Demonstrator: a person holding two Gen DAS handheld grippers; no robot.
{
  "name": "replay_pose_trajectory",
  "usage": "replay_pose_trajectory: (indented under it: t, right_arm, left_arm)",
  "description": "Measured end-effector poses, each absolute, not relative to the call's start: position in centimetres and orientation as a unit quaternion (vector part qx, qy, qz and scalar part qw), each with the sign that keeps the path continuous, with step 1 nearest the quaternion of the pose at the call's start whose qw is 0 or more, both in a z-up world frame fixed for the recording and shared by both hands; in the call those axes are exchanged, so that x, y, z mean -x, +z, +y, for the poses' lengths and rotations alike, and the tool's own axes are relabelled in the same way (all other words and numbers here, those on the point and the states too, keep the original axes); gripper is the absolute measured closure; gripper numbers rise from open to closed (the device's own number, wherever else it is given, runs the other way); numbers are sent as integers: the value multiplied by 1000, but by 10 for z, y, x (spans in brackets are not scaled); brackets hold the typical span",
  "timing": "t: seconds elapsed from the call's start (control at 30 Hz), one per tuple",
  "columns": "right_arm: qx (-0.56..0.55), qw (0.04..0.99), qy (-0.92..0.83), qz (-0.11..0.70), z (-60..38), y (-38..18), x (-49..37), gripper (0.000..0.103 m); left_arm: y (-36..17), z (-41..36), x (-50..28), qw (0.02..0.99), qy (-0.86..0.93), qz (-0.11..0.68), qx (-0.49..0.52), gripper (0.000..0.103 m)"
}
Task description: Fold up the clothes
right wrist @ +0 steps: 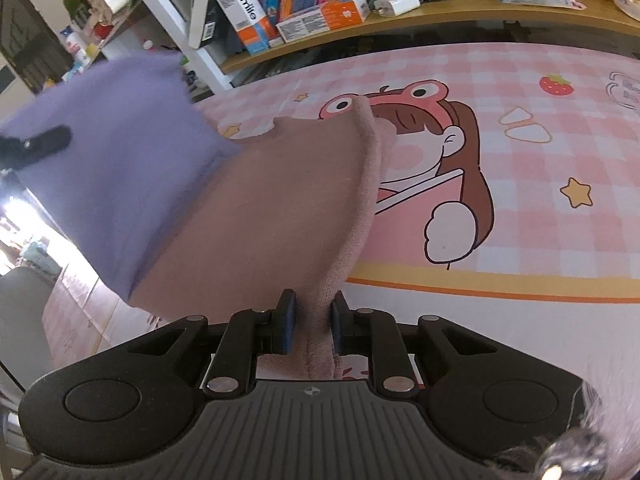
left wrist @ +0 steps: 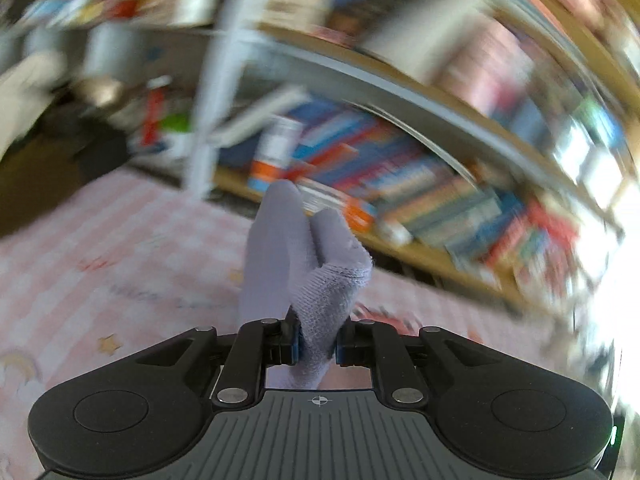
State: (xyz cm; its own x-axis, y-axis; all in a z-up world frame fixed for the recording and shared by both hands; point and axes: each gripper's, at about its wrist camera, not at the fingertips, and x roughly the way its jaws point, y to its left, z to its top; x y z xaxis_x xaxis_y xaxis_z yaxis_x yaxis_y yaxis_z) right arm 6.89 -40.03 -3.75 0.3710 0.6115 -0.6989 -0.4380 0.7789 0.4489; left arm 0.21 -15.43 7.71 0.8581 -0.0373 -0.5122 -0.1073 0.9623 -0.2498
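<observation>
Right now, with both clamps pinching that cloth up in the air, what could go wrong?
1. The left gripper pinches only a bunched purple end of the garment, so that end may slip out.
2. The right gripper holds just the pink hem, and the cloth sags between the two, so it may land creased on the mat.
3. The left view is badly blurred, which suggests fast motion close to the bookshelf; the cloth might snag there.
</observation>
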Motion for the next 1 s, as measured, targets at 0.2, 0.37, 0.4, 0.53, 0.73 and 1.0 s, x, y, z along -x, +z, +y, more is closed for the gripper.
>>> replay_pose_trajectory:
  t: [0.2,0.37,0.4,0.53,0.73,1.0]
  right_arm:
    - [-107,809,343,465,-410,-39,-71,86]
    - [-120,797,359,471,-417,-41,-74,86]
    - [-121,795,362,472,-417,-42,-74,86]
    - [-125,789,370,474,-418,-44,-78,86]
    - [-142,786,370,474,-430,-45,-81,86]
    - [-134,815,352,440,-463,-21,-62,73]
  left_arm:
    - [41,-242,-13,942,-30,326,-69,86]
    - [26,-266,-13,934,-30,336,-113,85]
    - [23,-271,-14,933,-30,338,-122,86]
    - [11,-289,-14,924,-31,346,-156,87]
    - [-11,-302,-17,905,-26,385,-182,58]
    - [-17,-321,-4,903,-31,378,-201,38]
